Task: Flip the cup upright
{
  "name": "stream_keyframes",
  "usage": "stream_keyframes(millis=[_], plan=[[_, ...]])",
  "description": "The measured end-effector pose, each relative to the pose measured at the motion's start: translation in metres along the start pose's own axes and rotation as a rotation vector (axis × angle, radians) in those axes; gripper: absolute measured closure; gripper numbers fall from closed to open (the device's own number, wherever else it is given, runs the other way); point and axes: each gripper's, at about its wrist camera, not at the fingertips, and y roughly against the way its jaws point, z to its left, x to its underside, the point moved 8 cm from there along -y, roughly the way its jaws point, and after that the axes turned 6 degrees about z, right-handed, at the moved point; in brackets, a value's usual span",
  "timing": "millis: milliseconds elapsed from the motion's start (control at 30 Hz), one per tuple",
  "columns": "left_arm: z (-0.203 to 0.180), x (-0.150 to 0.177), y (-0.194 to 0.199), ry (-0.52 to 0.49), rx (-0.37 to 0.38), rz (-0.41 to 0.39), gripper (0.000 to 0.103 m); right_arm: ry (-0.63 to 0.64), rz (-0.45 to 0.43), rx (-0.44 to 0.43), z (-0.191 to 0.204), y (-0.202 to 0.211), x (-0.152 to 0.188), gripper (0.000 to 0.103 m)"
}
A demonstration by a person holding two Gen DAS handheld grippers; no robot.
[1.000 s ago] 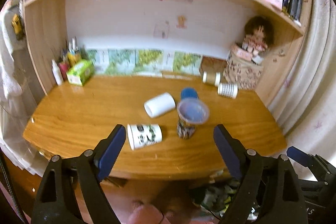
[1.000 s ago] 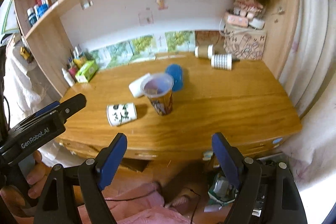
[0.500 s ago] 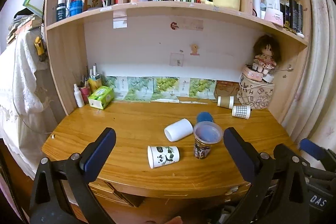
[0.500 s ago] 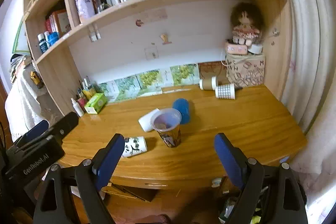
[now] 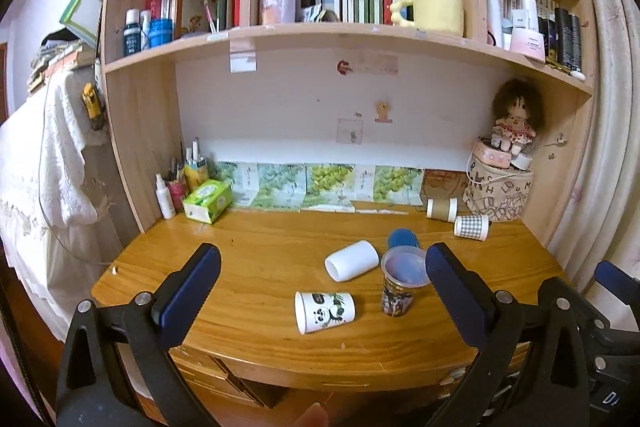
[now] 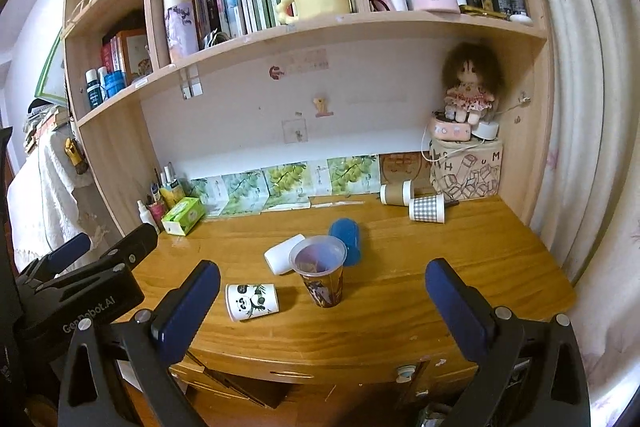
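A patterned cup with a clear rim (image 5: pixel 402 283) (image 6: pixel 322 275) stands upright near the desk's front middle. A panda paper cup (image 5: pixel 324 311) (image 6: pixel 252 301) lies on its side to its left. A white cup (image 5: pixel 352 261) (image 6: pixel 284 253) and a blue cup (image 5: pixel 402 238) (image 6: pixel 347 235) lie on their sides behind it. Two more paper cups (image 5: pixel 456 217) (image 6: pixel 414 201) lie at the back right. My left gripper (image 5: pixel 322 303) and right gripper (image 6: pixel 322 307) are both open and empty, held back in front of the desk's front edge.
The wooden desk (image 5: pixel 260 267) (image 6: pixel 460 267) sits under bookshelves. A green tissue box (image 5: pixel 208 201) (image 6: pixel 182 215) and bottles stand at the back left. A patterned box with a doll (image 5: pixel 498 191) (image 6: pixel 466 167) stands at the back right. A curtain hangs on the right.
Both grippers have tilted upward and pulled back from the desk, so the shelves came into view. The cups have not moved.
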Motion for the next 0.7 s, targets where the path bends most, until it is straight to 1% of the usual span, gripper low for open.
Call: stream_keyframes(millis=[300, 500, 700], plan=[[-0.0003, -0.0063, 0.0099, -0.025, -0.016, -0.057, 0.001, -0.013, -0.012, -0.007, 0.0003, 0.0007, 0.0015, 0.0], [0.0024, -0.009, 0.0096, -0.024, -0.016, -0.066, 0.001, -0.021, -0.012, -0.005, -0.0002, -0.0004, 0.0013, 0.0], [0.0009, -0.0084, 0.01, -0.028, -0.011, -0.059, 0.001, -0.022, -0.004, 0.002, 0.0001, -0.0014, 0.0016, 0.0]])
